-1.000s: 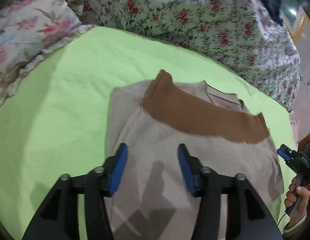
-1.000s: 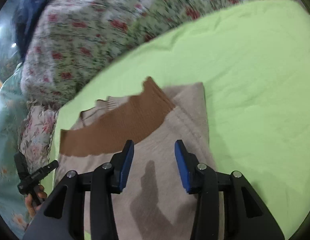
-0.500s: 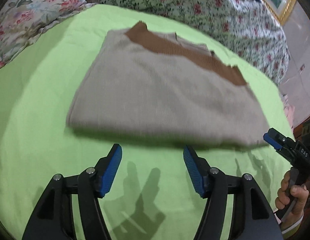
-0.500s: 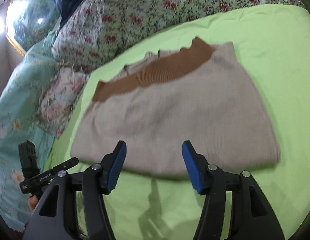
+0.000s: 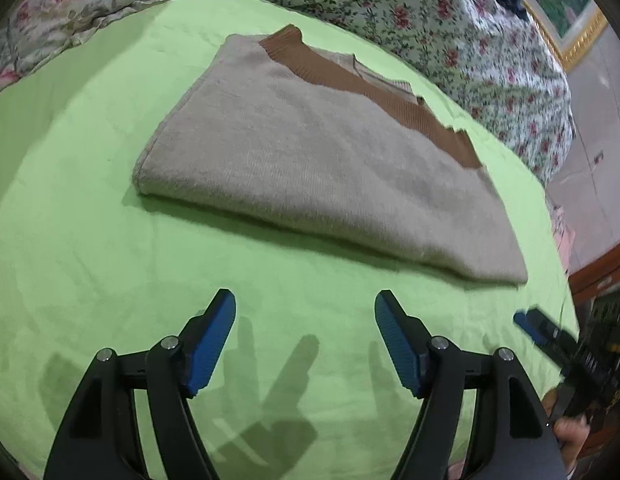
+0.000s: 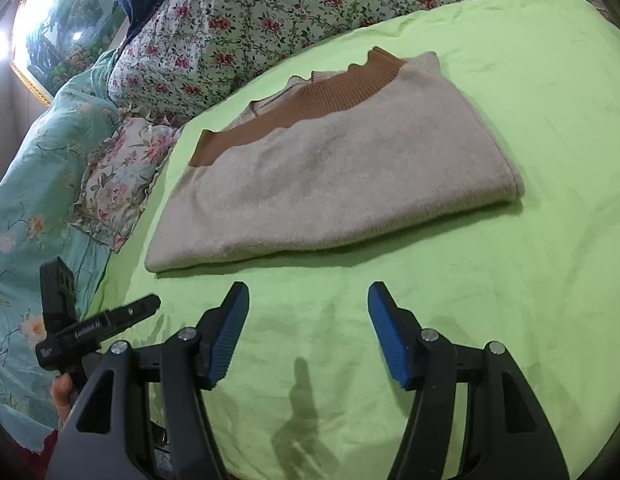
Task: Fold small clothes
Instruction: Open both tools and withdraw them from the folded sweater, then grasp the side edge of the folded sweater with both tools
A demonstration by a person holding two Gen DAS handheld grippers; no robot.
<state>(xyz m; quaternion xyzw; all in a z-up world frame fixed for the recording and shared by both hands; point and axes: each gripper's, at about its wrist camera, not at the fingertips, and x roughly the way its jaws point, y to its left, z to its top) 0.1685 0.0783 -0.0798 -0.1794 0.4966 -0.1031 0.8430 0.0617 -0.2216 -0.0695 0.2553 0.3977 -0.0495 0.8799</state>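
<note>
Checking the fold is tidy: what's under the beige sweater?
The beige sweater lies folded on the green sheet. A second beige layer peeks out past its brown band. Anything else beneath is covered and cannot be seen.

The layers tucked under the folded beige knit sweater with the brown ribbed band (image 5: 317, 168) stay hidden; only its top face shows. The hand (image 5: 569, 428) holding the right black gripper with blue pads (image 5: 549, 336) is cut by the picture's edge, and that gripper is smeared with blur. In the right wrist view only fingertips (image 6: 62, 396) show below the left gripper's handle. The gold-framed painting (image 6: 58, 36) is washed out by glare.
</note>
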